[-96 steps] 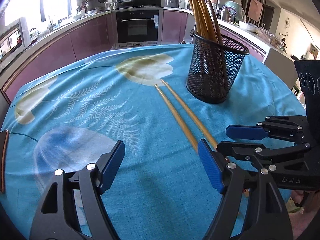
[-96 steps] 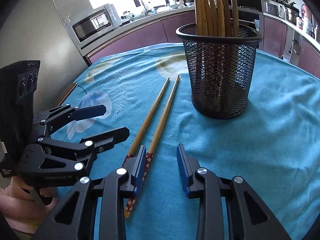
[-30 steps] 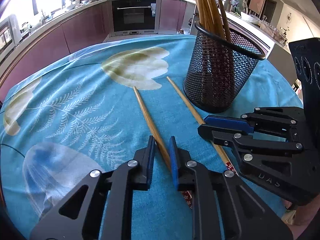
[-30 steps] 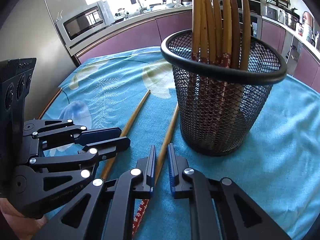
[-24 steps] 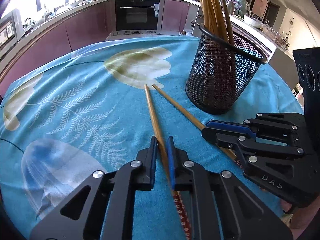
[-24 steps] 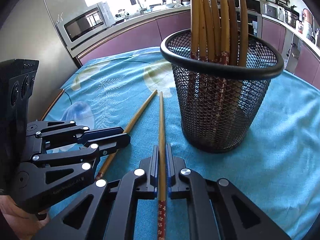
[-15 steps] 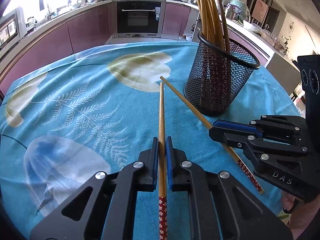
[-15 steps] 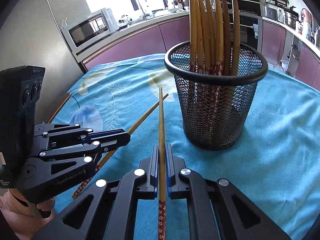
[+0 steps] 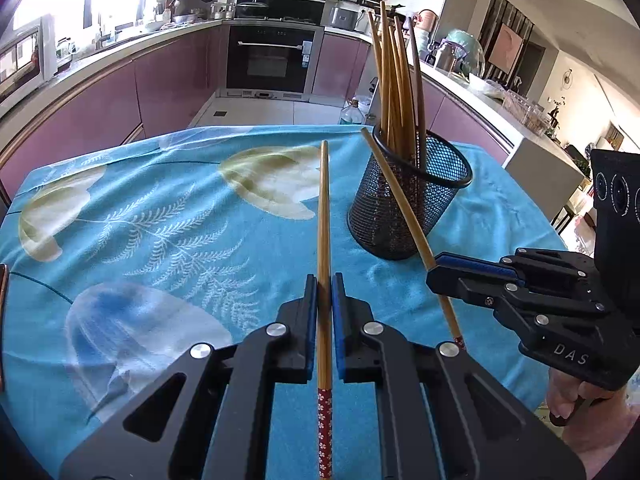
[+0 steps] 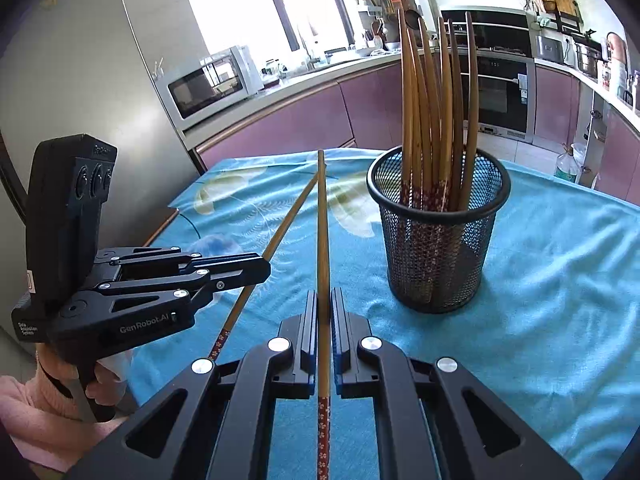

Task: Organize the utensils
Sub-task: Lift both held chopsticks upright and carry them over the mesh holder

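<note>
My left gripper (image 9: 324, 280) is shut on a bamboo chopstick (image 9: 323, 216) with a red patterned handle end, held above the table and pointing forward. My right gripper (image 10: 324, 296) is shut on a second chopstick (image 10: 321, 220) of the same kind, also lifted. Each gripper shows in the other's view: the right gripper (image 9: 434, 268) with its chopstick (image 9: 396, 200), the left gripper (image 10: 264, 268) with its chopstick (image 10: 288, 216). A black mesh holder (image 10: 438, 248), also seen in the left wrist view (image 9: 404, 204), stands on the table with several chopsticks upright in it.
The table is covered with a blue floral cloth (image 9: 160, 232). Purple kitchen cabinets, an oven (image 9: 276, 60) and a microwave (image 10: 208, 84) stand behind it. The table's edges are close on the near and right sides.
Both grippers closed on the chopsticks that lay on the cloth and lifted them. The view has risen and pulled back from the holder.
</note>
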